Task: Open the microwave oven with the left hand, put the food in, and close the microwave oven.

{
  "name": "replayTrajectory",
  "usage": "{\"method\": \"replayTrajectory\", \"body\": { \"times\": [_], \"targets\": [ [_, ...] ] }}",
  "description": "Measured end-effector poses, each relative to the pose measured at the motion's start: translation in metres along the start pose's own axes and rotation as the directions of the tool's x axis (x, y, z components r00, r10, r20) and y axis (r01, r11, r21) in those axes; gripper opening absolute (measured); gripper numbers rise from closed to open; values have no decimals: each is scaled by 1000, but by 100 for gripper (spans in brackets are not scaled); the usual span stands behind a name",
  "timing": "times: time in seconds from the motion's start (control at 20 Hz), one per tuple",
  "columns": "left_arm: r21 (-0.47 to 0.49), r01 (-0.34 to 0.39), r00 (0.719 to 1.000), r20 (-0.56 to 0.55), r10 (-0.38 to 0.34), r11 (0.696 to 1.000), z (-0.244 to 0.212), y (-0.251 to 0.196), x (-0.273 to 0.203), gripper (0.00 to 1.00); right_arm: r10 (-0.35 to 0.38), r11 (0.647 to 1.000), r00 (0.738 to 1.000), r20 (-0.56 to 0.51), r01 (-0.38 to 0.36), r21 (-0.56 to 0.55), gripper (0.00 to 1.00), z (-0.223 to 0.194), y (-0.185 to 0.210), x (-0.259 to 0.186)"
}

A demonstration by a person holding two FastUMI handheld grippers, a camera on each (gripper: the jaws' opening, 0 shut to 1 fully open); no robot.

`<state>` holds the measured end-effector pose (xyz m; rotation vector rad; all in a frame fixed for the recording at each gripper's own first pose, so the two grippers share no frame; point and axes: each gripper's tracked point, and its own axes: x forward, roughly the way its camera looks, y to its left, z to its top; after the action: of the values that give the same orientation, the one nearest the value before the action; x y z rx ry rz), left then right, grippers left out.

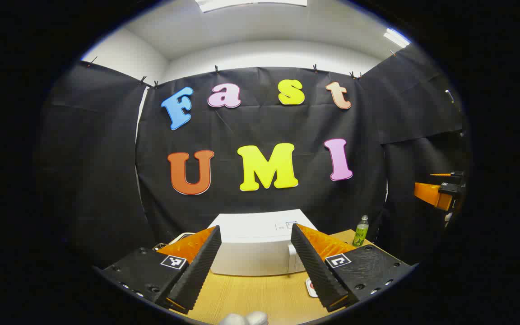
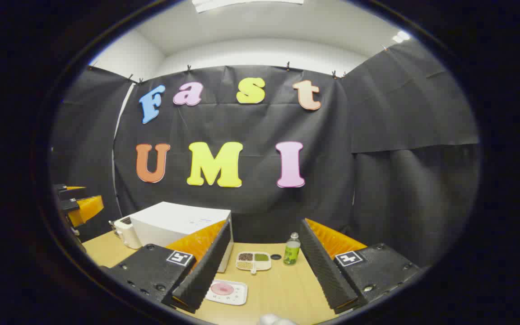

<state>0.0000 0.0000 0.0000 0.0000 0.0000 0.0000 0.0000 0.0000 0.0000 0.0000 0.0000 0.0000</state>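
Note:
A white microwave oven [image 1: 255, 246] stands shut on the wooden table, straight ahead of my left gripper [image 1: 255, 262], which hangs above the table, open and holding nothing. In the right gripper view the microwave oven [image 2: 176, 225] sits at the left. A white divided food tray [image 2: 253, 262] with dark and green portions lies on the table to its right. My right gripper [image 2: 264, 266] is open above the table, with the tray seen between its fingers farther off. The other gripper [image 1: 438, 192] shows at the far right of the left gripper view.
A green bottle [image 2: 292, 249] stands just right of the food tray, with a small dark cap [image 2: 276, 257] beside it. A white plate with a pink disc [image 2: 226, 291] lies nearer. A white toaster-like appliance [image 2: 124, 232] sits left of the microwave. The wooden table [image 1: 251, 293] spreads below.

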Motion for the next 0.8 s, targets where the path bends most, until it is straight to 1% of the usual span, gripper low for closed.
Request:
{"method": "replayTrajectory", "body": {
  "times": [0.15,0.2,0.6,0.65,0.7,0.75,0.8],
  "targets": [
    [8,-11,1000,-4,11,1000,-2,3,3,89,1,1000,1000,1,-1,-10,94,1,-1,2],
    [8,-12,1000,-3,12,1000,-2,3,4,96,1,1000,1000,0,-1,-8,99,0,-1,2],
    [12,-20,1000,-10,20,1000,-6,4,15,96,9,1000,1000,-3,-9,-9,99,-1,1,13],
    [16,-21,1000,-10,21,1000,-7,3,16,96,10,1000,1000,-7,-10,-11,93,-2,0,14],
    [20,-21,1000,-10,21,1000,-9,4,18,96,8,1000,1000,-7,-8,-10,94,-3,0,15],
    [23,-21,1000,-7,21,1000,-11,2,20,96,7,1000,1000,-9,-7,-6,99,-4,-2,15],
    [24,-16,1000,-7,16,1000,-15,0,24,96,5,1000,1000,-10,-5,-3,99,-5,-3,16]
  ]
}}
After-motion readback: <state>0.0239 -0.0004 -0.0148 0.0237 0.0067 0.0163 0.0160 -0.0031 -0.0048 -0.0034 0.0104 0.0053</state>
